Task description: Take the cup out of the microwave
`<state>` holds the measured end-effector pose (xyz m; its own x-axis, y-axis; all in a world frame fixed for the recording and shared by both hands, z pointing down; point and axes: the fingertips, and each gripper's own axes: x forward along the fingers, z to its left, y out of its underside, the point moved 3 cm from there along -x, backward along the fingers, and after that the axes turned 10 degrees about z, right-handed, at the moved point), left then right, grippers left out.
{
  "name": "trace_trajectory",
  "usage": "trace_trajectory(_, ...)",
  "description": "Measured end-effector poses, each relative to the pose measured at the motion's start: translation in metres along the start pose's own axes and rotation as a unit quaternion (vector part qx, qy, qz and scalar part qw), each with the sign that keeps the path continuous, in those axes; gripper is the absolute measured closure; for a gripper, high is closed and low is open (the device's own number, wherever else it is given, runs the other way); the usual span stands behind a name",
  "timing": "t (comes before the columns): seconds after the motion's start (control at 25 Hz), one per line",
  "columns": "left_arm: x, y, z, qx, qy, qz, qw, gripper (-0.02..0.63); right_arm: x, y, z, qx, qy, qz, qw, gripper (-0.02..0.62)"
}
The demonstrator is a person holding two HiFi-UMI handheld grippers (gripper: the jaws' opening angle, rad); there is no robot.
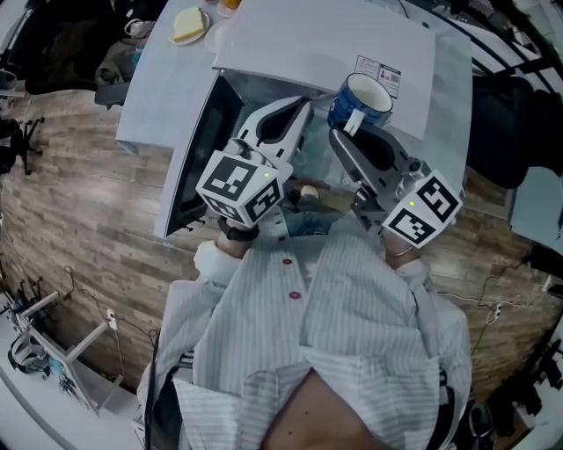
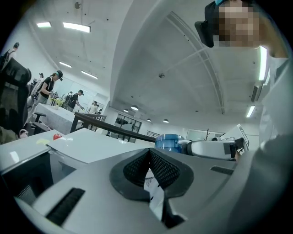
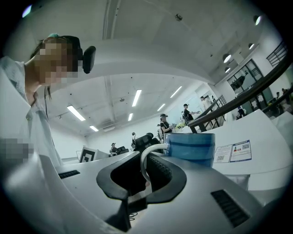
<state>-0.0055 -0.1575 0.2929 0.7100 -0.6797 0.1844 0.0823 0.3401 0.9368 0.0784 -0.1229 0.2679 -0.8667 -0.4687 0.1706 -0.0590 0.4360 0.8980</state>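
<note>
A blue cup [image 1: 361, 98] with a white handle hangs in the air in front of the white microwave [image 1: 325, 39], just above its open cavity. My right gripper [image 1: 347, 127] is shut on the cup's handle. In the right gripper view the handle [image 3: 145, 161] runs between the jaws and the cup body [image 3: 191, 147] stands past them. My left gripper [image 1: 299, 110] is beside it on the left, shut with nothing in it. In the left gripper view its pads [image 2: 158, 167] meet, and the cup [image 2: 169, 141] shows beyond them to the right.
The microwave's door [image 1: 198, 149] stands swung open on the left. The microwave sits on a white table [image 1: 154, 79] that also bears a plate with food [image 1: 189, 25]. Wood-look floor lies below. Several people stand far off in the room.
</note>
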Motion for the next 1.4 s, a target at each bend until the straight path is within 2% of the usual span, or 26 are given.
trace_trajectory(0.36,-0.0006,-0.0009,-0.0053,0.008,0.019,-0.001,0.9998,0.598,-0.0004,-0.0082,0.0063,-0.013,0.003,-0.003,1.0,0.529)
trace_trajectory(1.4,-0.0004,0.007,-0.0052,-0.003,0.014,0.01,0.9998,0.598,0.0003,-0.0014,0.001,0.005,0.004,0.011,1.0,0.529)
